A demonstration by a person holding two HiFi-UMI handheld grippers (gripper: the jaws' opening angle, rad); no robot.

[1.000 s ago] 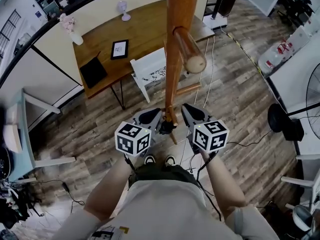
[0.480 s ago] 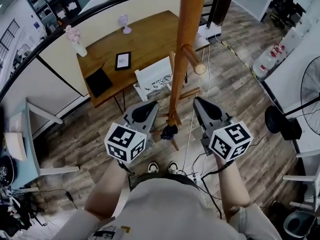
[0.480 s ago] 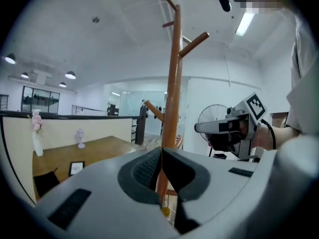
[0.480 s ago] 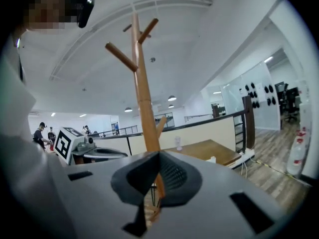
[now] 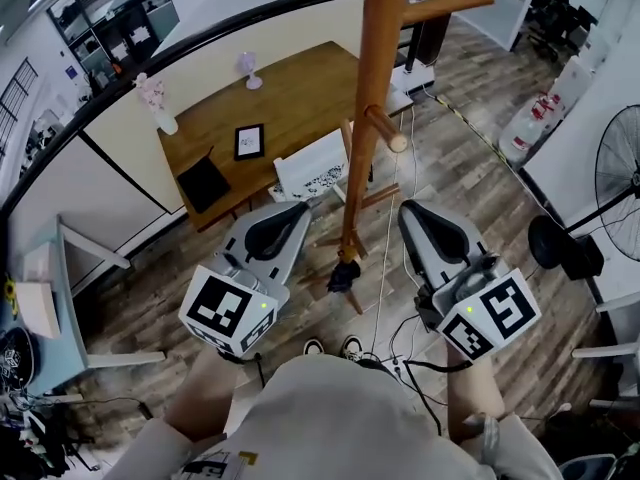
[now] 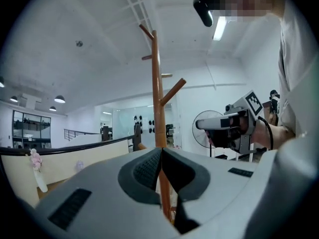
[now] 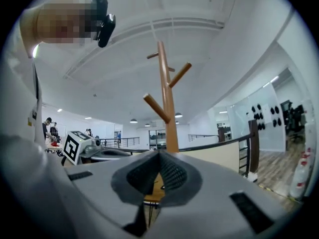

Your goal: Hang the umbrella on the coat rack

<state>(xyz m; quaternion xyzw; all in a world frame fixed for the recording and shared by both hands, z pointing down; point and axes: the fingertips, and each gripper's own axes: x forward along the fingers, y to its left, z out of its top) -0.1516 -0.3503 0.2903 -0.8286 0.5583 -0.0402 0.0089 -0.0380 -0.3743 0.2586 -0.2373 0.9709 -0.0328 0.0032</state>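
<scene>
Left gripper (image 5: 299, 209) and right gripper (image 5: 410, 211), jaws closed and empty, now stand withdrawn from the tall wooden coat rack (image 5: 370, 118) at frame centre, where the small dark folded umbrella (image 5: 343, 275) is apparently hung.

Shirt (image 5: 330, 418): pale, short-sleeved, with a small printed patch at its near left hem.
Shoes (image 5: 314, 347): white toes, dark trim.
Left gripper (image 5: 297, 209): smooth grey shell with a black oval inset on top and dark ribbed pads (image 6: 144, 171).
Right gripper (image 5: 409, 211): same grey shell and black inset.
Marker cubes (image 5: 228, 313): white, black square codes, one green light each.
Cables (image 6: 269, 131): thin, black.
Head camera (image 6: 203, 6): black.
</scene>
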